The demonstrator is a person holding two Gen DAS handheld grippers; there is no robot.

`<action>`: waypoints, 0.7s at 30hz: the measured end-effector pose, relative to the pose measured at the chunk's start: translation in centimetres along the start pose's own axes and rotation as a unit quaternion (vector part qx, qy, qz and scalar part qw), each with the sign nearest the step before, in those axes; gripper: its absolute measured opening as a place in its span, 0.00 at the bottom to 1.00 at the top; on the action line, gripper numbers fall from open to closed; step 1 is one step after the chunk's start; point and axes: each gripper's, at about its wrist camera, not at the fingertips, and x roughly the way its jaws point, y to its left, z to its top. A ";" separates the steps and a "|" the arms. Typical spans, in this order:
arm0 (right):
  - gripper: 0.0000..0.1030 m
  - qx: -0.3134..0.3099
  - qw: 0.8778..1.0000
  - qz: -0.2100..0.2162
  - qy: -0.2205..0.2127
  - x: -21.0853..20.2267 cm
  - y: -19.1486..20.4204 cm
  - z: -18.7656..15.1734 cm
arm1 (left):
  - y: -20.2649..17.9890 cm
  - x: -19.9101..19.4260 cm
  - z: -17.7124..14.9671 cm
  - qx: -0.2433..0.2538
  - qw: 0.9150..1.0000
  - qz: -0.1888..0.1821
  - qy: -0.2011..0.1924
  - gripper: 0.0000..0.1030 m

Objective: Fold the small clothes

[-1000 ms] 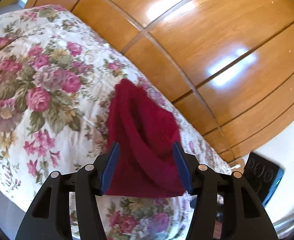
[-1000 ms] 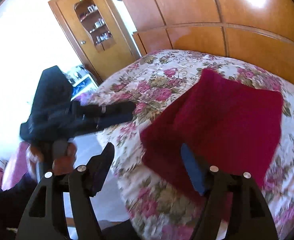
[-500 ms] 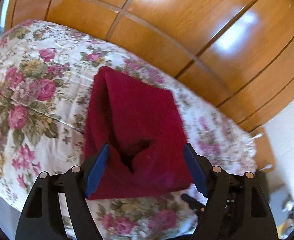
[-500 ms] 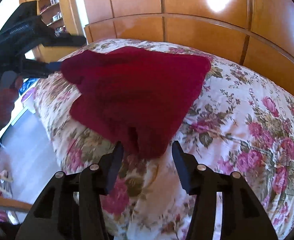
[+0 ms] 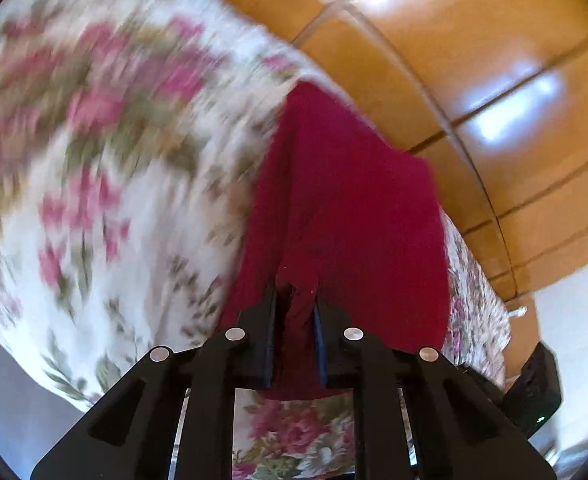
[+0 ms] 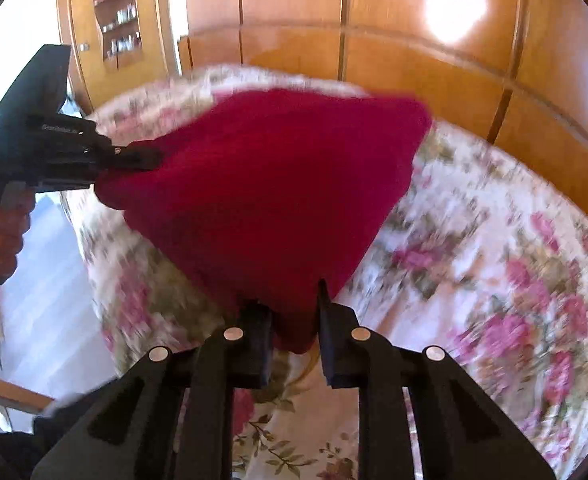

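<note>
- Left gripper (image 5: 294,308), nearest in the left wrist view: its black jaws have just been closing and now pinch a bunched fold at the near edge of the dark red garment (image 5: 345,208), the cloth gathered between the blue-edged pads.
- Right gripper (image 6: 292,312), nearest in the right wrist view: its jaws have likewise just been closing and now clamp the near, pointed corner of the same garment (image 6: 270,184), which bulges down between the fingers.
- The garment, seen from the right gripper, is stretched between the two grippers above the near edge of the bed; its far edge lies on or just over the cover, and blur hides which.
- The left gripper (image 6: 142,158) shows again at the left of the right wrist view, biting the garment's left corner; a hand (image 6: 2,232) grips its handle below.
- Floral bedspread (image 5: 106,184), white with pink roses and green leaves, fills the ground beneath and around the garment; much of it is smeared by motion blur.
- A dark device (image 5: 533,392) with a small green light sits at the lower right of the left wrist view, beside the bed's edge.
- Wooden panelling (image 6: 413,60), glossy and glare-struck, stands behind the bed.
- A wooden cabinet (image 6: 118,28) with glass-fronted shelves stands farthest, at upper left.
</note>
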 end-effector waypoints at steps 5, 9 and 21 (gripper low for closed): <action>0.19 -0.004 1.000 0.004 0.004 -0.3 -0.2 0.1 | -2.0 -0.6 -0.7 0.051 0.998 0.035 -0.020 0.16; 0.41 -0.002 0.999 0.036 0.003 -2.5 -1.0 0.4 | -4.0 -2.7 0.4 0.078 0.994 0.060 -0.049 0.27; 0.57 0.172 0.981 0.068 -0.066 -1.8 -6.2 10.0 | -9.2 0.2 4.8 0.171 0.975 0.108 -0.094 0.27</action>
